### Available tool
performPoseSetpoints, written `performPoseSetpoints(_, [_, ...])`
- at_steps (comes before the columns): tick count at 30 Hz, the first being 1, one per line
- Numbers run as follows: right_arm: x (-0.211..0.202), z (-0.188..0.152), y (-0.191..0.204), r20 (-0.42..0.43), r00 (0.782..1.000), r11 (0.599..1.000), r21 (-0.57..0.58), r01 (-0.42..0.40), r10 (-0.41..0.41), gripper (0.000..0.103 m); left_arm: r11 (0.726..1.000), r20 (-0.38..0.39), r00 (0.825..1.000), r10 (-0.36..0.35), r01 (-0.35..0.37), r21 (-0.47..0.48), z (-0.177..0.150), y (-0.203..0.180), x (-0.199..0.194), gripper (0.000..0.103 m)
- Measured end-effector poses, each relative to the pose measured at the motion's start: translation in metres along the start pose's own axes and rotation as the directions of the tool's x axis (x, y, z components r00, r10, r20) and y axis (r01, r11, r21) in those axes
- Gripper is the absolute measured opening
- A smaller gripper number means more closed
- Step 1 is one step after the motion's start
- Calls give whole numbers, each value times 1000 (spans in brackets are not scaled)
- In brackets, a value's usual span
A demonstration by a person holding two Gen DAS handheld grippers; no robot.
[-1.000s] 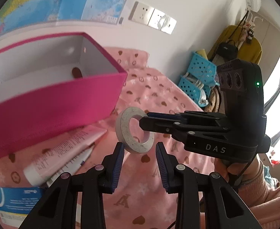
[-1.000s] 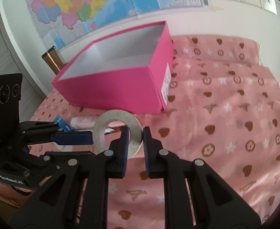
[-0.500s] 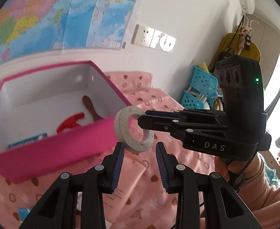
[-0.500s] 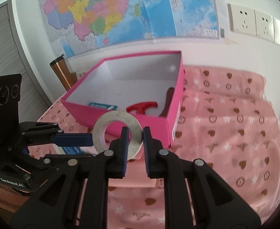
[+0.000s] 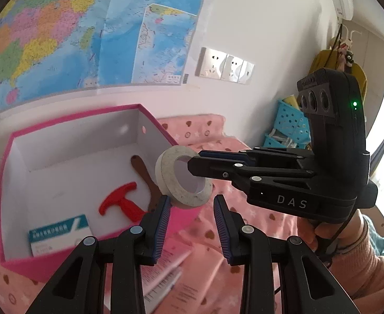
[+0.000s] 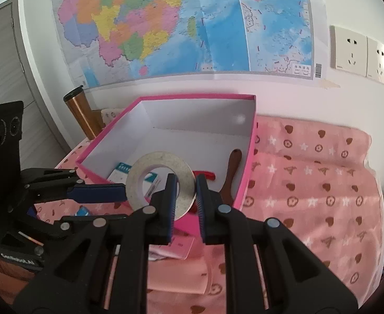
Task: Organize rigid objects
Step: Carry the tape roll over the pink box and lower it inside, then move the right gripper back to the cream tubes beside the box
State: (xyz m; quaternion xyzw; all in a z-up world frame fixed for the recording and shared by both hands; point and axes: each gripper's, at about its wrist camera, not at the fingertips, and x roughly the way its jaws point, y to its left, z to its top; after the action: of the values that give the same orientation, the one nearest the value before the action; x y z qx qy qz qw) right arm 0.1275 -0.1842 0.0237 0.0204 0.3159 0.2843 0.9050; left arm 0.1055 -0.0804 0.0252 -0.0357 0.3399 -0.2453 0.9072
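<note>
Pink box, landmark: open, standing on the pink patterned cloth. Inside it lie a card packet, a red T-piece and a brown handle. My right gripper pinches the tape roll above the box's near wall. My left gripper is at its narrowest, empty.

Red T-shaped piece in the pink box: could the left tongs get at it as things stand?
Probably yes: the pink box is open-topped, the red T-shaped piece lies uncovered, and the left tongs hold nothing themselves.
</note>
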Motion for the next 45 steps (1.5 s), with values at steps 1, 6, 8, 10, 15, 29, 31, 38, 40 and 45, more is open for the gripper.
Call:
performPoseSetpoints(1, [2, 2, 0, -2, 1000, 1000, -2, 4, -4, 17, 1000, -3, 1000, 6, -6, -3, 3, 3, 2, 34])
performPoseSetpoints(6, [19, 14, -6, -21, 1000, 1000, -6, 19, -19, 17, 1000, -14, 1000, 26, -26, -9, 13, 9, 13, 34])
performPoseSetpoints(8, [25, 16, -9, -34, 999, 999, -4, 31, -32, 17, 999, -25, 999, 36, -37, -13, 16, 10, 19, 34])
performPoseSetpoints(10, [31, 18, -12, -48, 998, 999, 0, 38, -37, 17, 999, -36, 998, 43, -44, -17, 18, 12, 24, 34])
performPoseSetpoints(15, [47, 17, -20, -91, 994, 998, 14, 59, -57, 17, 999, -70, 997, 35, -38, -39, 20, 20, 40, 34])
performPoseSetpoints(29, [48, 15, -26, -102, 992, 995, 41, 85, -81, 38, 989, -146, 989, -18, -4, -149, 14, 48, 58, 34])
performPoseSetpoints(31, [39, 12, -25, -82, 994, 997, 42, 72, -68, 38, 989, -120, 993, -10, -7, -144, 12, 49, 48, 34])
performPoseSetpoints(38, [3, -12, -15, -15, 1000, 999, 43, 7, -7, 38, 995, 0, 998, 57, -57, -87, -9, 46, -10, 46])
performPoseSetpoints(40, [-5, -21, -12, -4, 1000, 999, 46, -21, 21, 39, 995, 18, 997, 74, -73, -70, -16, 43, -20, 48])
performPoseSetpoints(45, [-3, -44, -11, -33, 997, 995, 77, -65, 68, 42, 993, -1, 996, 94, -94, -66, -40, 41, -33, 50])
